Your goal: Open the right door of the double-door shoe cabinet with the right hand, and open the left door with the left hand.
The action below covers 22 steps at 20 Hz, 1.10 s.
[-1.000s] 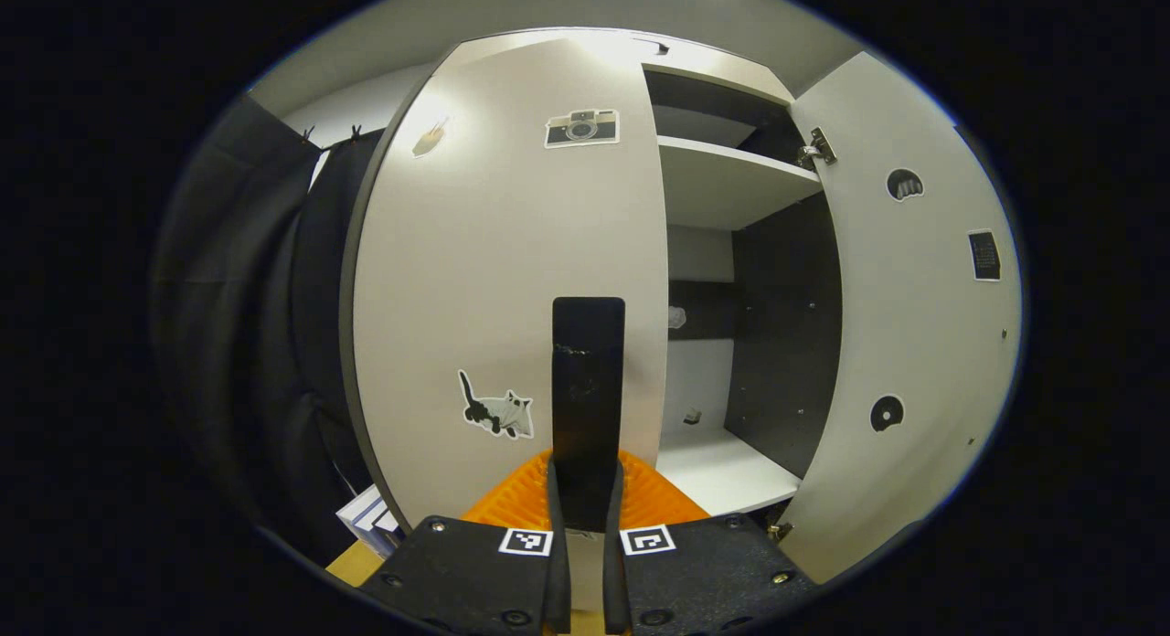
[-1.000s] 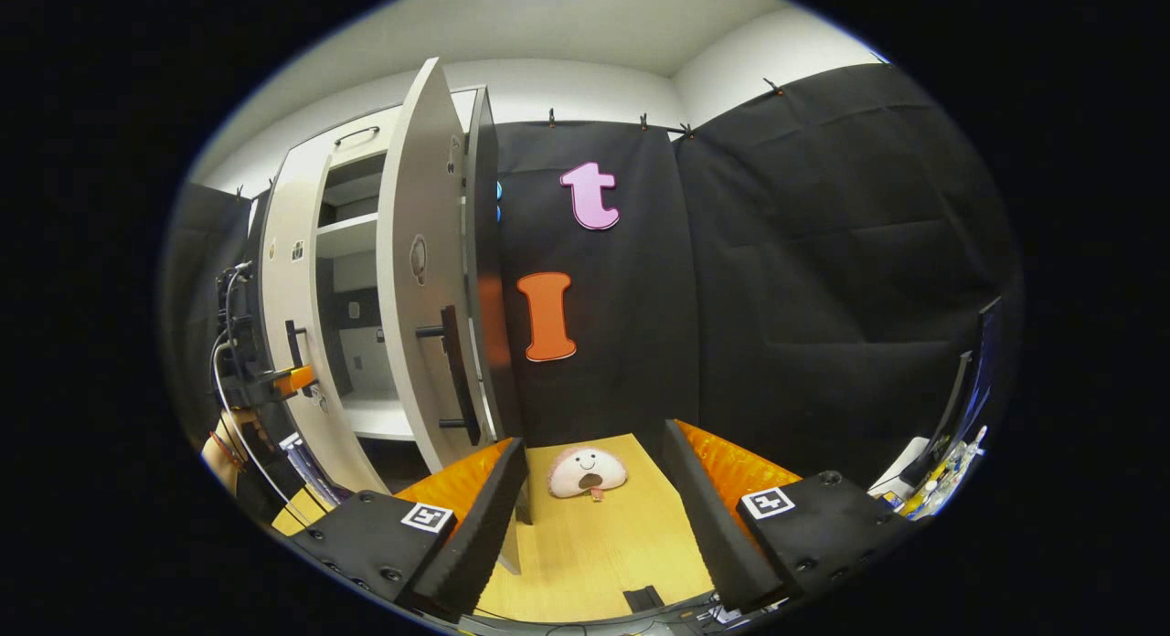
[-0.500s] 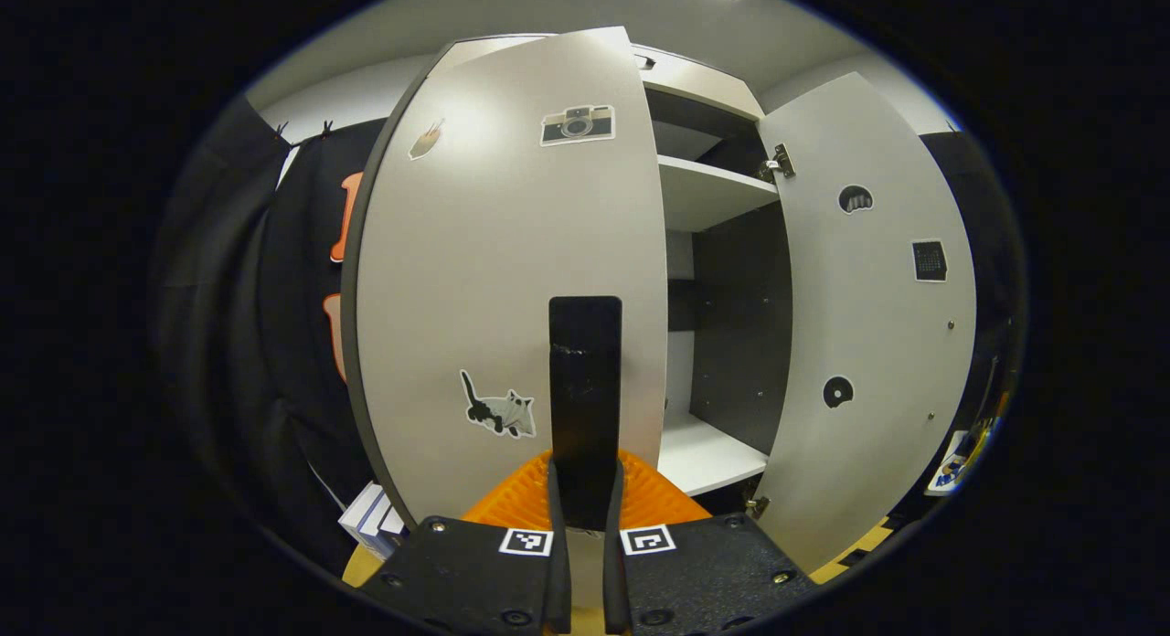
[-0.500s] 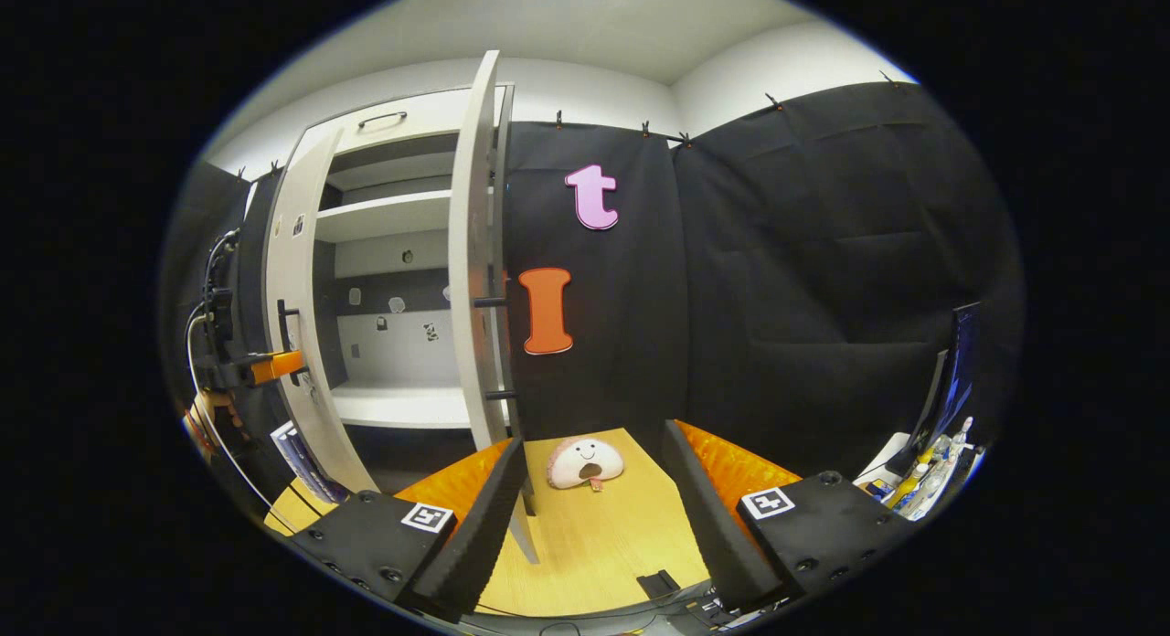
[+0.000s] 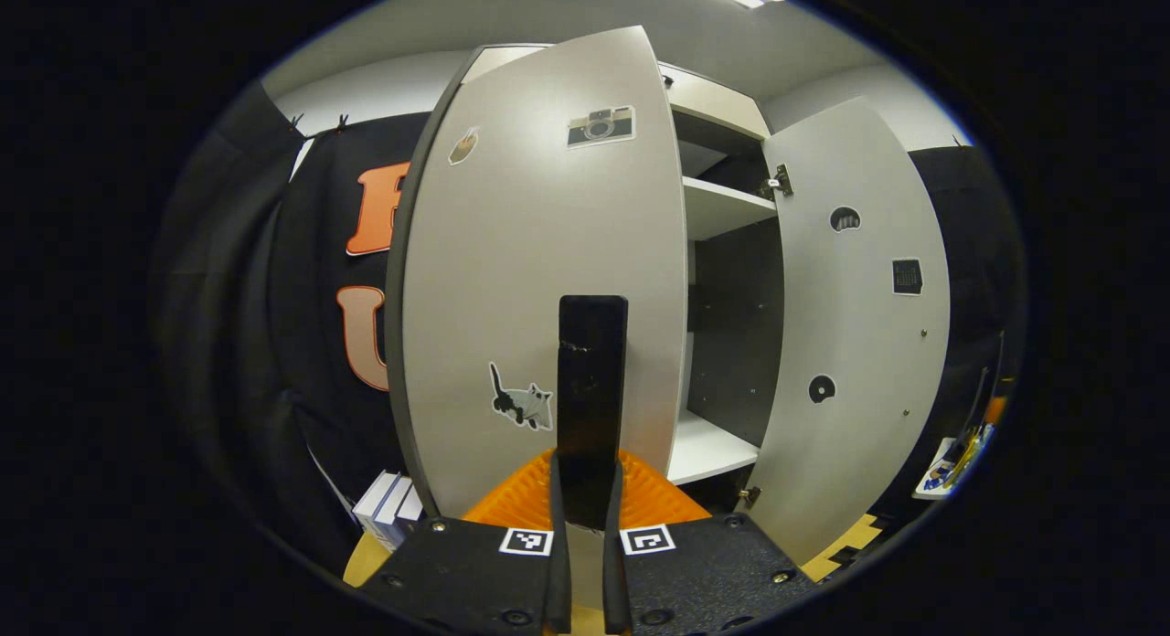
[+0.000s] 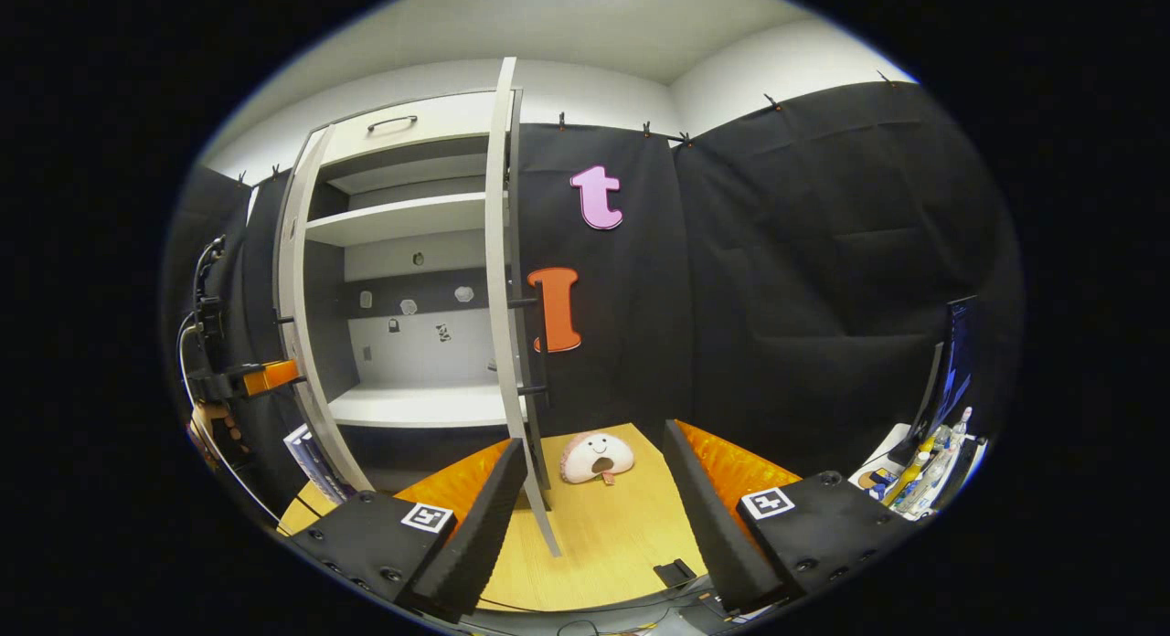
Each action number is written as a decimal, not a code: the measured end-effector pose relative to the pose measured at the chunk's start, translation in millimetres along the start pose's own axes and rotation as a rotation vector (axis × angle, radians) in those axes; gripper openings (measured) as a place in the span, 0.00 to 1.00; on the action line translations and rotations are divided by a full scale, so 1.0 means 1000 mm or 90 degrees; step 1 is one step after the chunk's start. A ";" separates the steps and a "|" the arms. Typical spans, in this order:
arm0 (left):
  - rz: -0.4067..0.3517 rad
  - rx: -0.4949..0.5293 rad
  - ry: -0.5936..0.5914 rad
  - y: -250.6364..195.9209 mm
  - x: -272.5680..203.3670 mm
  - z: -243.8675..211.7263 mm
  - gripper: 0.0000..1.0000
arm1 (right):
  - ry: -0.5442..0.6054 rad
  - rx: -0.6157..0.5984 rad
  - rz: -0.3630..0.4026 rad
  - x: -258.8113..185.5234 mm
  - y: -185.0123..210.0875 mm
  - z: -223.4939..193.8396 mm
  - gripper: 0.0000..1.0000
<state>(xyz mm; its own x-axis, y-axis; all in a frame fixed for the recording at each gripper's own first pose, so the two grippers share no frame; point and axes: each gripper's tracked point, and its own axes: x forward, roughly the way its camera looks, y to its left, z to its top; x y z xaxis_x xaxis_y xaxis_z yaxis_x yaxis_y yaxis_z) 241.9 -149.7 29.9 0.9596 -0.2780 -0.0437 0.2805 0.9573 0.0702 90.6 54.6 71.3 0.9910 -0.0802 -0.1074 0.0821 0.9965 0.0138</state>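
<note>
The pale shoe cabinet (image 6: pixel 411 252) stands with both doors swung out and its shelves bare. In the left gripper view the left door (image 5: pixel 539 280), with its camera and cat stickers, is right in front of me, and my left gripper (image 5: pixel 585 479) is shut on its black vertical handle (image 5: pixel 592 362). The right door (image 5: pixel 850 344) hangs open to the right. In the right gripper view that right door (image 6: pixel 505 298) appears edge-on, its handle (image 6: pixel 537 344) free. My right gripper (image 6: pixel 594 513) is open and holds nothing, apart from the door. The left gripper (image 6: pixel 260 377) appears by the left door (image 6: pixel 294 325).
A round plush toy (image 6: pixel 599 455) lies on the wooden floor (image 6: pixel 603 545) beside the right door's foot. Books (image 6: pixel 306 449) stand by the cabinet's left base. A small black object (image 6: pixel 678 572) lies close in front. Bottles (image 6: pixel 914 476) and a monitor (image 6: pixel 955 371) are at far right.
The left door has swung further out with my left gripper on its handle. The right gripper view has turned, so the right door now appears edge-on and more of the inside is visible.
</note>
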 end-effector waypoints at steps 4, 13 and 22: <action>0.017 0.008 0.000 0.016 -0.019 0.003 0.13 | 0.002 -0.001 0.011 0.001 0.008 -0.001 0.89; 0.069 0.004 -0.006 0.059 -0.051 0.007 0.08 | -0.001 0.001 0.040 -0.003 0.033 0.004 0.89; 0.104 0.000 -0.009 0.113 -0.070 0.009 0.02 | 0.002 0.008 0.069 -0.003 0.069 0.001 0.99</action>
<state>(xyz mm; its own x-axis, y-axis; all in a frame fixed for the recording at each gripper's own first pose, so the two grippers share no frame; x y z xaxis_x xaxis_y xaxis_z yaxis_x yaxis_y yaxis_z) 206.3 -22.4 49.7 0.9927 -0.1195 -0.0179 0.1205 0.9898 0.0760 93.0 123.9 73.4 0.9937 0.0287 -0.1080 -0.0247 0.9990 0.0375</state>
